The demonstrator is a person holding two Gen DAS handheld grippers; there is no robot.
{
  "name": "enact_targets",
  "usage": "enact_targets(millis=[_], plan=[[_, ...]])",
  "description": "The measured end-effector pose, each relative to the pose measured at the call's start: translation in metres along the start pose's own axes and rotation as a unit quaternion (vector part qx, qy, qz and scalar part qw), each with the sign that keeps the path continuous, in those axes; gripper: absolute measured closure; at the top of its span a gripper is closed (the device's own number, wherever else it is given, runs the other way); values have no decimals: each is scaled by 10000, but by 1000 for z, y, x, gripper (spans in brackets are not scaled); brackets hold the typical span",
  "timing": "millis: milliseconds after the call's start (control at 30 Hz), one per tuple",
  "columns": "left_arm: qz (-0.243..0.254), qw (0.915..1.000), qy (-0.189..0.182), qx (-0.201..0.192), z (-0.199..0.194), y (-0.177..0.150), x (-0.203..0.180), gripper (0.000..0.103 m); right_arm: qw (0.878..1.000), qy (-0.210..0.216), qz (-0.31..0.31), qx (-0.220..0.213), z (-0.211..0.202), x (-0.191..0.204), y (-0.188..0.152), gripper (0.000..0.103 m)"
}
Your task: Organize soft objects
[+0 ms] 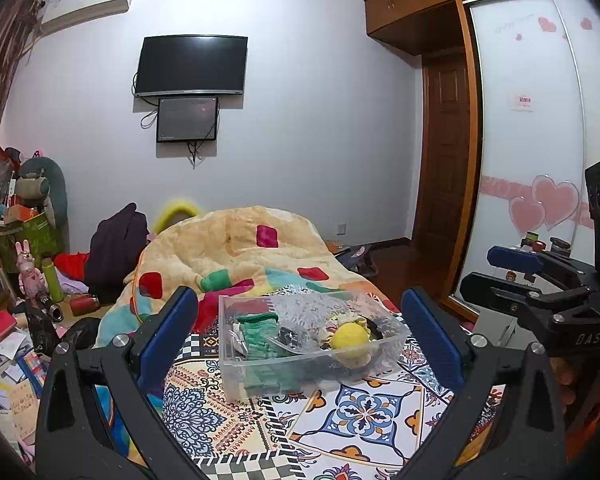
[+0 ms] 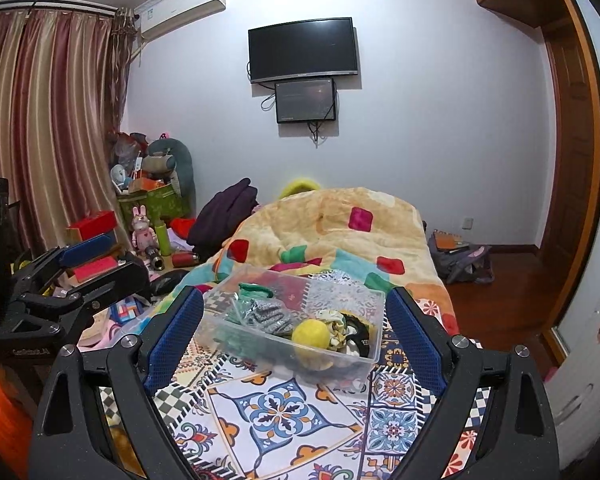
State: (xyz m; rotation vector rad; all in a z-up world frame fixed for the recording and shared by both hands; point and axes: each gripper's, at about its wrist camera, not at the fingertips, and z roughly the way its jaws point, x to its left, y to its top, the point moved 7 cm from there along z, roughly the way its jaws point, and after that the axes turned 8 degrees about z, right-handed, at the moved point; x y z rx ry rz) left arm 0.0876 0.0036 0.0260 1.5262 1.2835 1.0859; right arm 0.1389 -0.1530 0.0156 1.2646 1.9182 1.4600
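Clear box: a see-through plastic box [image 1: 312, 354] with no lid sits on the bed, on the bright patterned tile-print sheet [image 1: 364, 412]. It is in front of both grippers, not touching either one.
Inside the box, left part: a folded green knit cloth [image 1: 260, 344] lies against the left wall. In the right wrist view a grey knit piece [image 2: 266, 316] lies next to it.
Inside the box, middle: a round fuzzy yellow ball [image 1: 350, 340] sits near the front wall.
Inside the box, right part: a black and cream bunched-up cloth [image 2: 350, 334] lies beside the yellow ball, touching it. What it is I cannot tell.
Left gripper: the left gripper [image 1: 296, 344], black with blue pads, hangs over the sheet. Its jaws are spread wide apart and hold nothing. The box shows between them, farther away.
Right gripper: the right gripper [image 2: 296, 338] looks the same. Its jaws are also spread wide and hold nothing. It is beside the left one, and each shows at the edge of the other's view.
Bed: a fluffy tan blanket with red, green and pink squares [image 1: 240, 252] is piled up behind the box.
Floor, left side: a green cardboard box [image 2: 156, 200] full of stuffed things stands by the striped curtain [image 2: 40, 120]. A small pink bunny doll [image 2: 142, 230] stands in front of it.
Wall: a black TV [image 2: 303, 49] hangs up high, with a smaller dark screen [image 2: 306, 101] just under it.
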Motion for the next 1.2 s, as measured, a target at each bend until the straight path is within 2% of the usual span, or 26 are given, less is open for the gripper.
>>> enact_targets(millis=[400, 833, 1200], plan=[[8, 10000, -17, 3, 0, -2, -2, 0, 10000, 34, 19, -11, -2, 2, 0, 11], [-77, 9997, -212, 57, 2, -5, -4, 0, 10000, 30, 29, -9, -1, 2, -1, 11], [-142, 9997, -152, 134, 5, -9, -2, 0, 10000, 32, 40, 13, -1, 3, -3, 11]])
